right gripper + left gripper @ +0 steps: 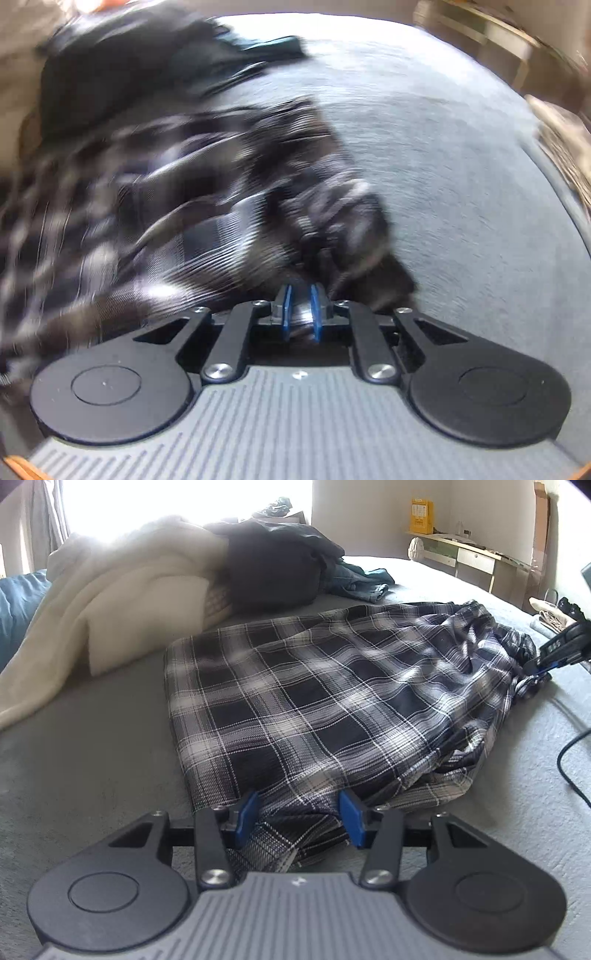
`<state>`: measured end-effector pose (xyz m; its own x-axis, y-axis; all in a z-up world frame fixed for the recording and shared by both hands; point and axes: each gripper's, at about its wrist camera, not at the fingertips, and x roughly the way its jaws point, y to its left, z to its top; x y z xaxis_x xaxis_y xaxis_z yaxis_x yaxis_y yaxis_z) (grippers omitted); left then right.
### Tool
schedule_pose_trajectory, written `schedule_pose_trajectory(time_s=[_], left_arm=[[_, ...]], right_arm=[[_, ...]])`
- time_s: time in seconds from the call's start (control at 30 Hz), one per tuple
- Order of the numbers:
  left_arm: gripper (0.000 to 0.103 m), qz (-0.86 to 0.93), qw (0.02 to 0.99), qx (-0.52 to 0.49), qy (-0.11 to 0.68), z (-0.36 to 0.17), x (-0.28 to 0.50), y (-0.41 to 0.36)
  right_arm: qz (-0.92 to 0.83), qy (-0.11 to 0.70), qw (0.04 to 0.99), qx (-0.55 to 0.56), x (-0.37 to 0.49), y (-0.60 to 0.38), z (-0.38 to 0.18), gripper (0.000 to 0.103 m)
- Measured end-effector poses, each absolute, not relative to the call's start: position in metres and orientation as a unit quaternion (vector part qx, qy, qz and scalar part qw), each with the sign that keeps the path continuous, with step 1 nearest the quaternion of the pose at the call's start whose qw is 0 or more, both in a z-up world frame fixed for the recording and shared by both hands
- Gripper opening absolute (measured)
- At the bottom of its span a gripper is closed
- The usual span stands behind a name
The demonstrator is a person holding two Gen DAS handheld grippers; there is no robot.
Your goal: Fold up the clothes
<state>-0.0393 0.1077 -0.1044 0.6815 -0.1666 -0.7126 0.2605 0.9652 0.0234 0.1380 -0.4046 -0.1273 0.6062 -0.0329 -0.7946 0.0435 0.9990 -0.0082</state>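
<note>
Jaws of the left gripper stood apart, blue pads either side of the near hem of the plaid shirt; cloth lay between them, but whether the pads pressed it could not be told. Right gripper had its jaws nearly together, clenched on a bunched edge of the shirt; the right wrist view was heavily motion-blurred. In the left wrist view the right gripper showed at the far right edge of the shirt, pinching a gathered corner there. Shirt lay spread on the grey bed, mostly flat on its left side, rumpled and gathered toward the right. Behind it sat a pile: a cream blanket on the left, a dark garment touching it in the middle, a blue garment just right of that. A black cable ran over the bed near the right edge. A desk stood by the far wall, well apart from the shirt, with a yellow box on it.
</note>
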Motion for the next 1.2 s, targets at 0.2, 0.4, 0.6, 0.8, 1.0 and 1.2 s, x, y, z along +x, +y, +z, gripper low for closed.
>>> schedule_pose_trajectory(time_s=[0.2,0.4,0.6,0.8,1.0,1.2], left_arm=[[0.051,-0.117,0.915,0.059,0.381,-0.105,-0.039,0.109],[0.051,-0.114,0.917,0.054,0.379,-0.105,-0.039,0.109],[0.051,-0.113,0.917,0.054,0.378,-0.106,-0.039,0.109],[0.051,-0.112,0.917,0.053,0.379,-0.105,-0.039,0.108],[0.051,-0.109,0.918,0.050,0.378,-0.106,-0.040,0.109],[0.053,-0.112,0.918,0.049,0.376,-0.108,-0.038,0.112]], right_arm=[[0.024,0.398,0.916,0.036,0.129,-0.392,-0.099,0.012],[0.088,0.411,0.905,-0.068,0.157,-0.362,-0.108,0.011],[0.092,0.464,0.859,-0.196,0.171,-0.382,-0.122,0.015],[0.103,0.440,0.869,-0.201,0.159,-0.372,-0.091,0.017],[0.138,0.452,0.847,-0.242,0.175,-0.344,-0.110,0.018],[0.102,0.477,0.843,-0.227,0.175,-0.371,-0.111,0.020]])
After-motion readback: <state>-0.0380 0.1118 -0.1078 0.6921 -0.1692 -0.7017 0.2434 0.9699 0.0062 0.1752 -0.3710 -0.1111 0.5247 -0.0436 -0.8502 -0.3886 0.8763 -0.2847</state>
